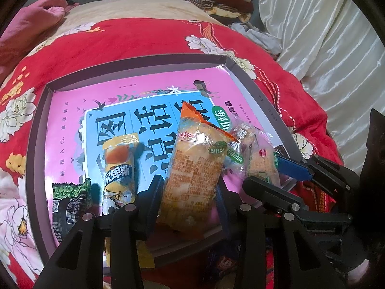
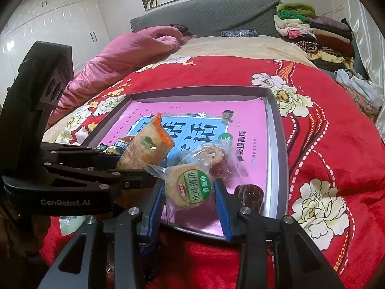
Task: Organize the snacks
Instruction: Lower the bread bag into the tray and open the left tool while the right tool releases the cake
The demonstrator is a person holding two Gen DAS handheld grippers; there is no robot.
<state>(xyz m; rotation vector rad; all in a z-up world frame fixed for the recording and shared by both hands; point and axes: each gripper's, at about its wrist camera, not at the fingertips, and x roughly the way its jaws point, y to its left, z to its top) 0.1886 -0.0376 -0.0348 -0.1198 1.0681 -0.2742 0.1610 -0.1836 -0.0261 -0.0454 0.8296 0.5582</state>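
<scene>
The left gripper (image 1: 190, 202) pinches an orange cracker packet (image 1: 192, 168) upright over the grey tray (image 1: 262, 96) on the bed. Just to its right, the right gripper (image 2: 190, 197) pinches a round biscuit packet (image 2: 190, 185); a yellow snack packet (image 1: 120, 168) lies to its left.

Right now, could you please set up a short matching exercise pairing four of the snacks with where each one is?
Things:
1. Orange-topped cracker packet
2. Round green-labelled biscuit in clear wrap
3. Black-and-green snack packet
4. Dark brown wrapped snack

Places:
A. Lying in the tray's near right corner, right wrist view
B. Between the left tongs
C. Lying at the tray's near left, left wrist view
D. Between the right tongs

Pairs: 1-B, 2-D, 3-C, 4-A
</scene>
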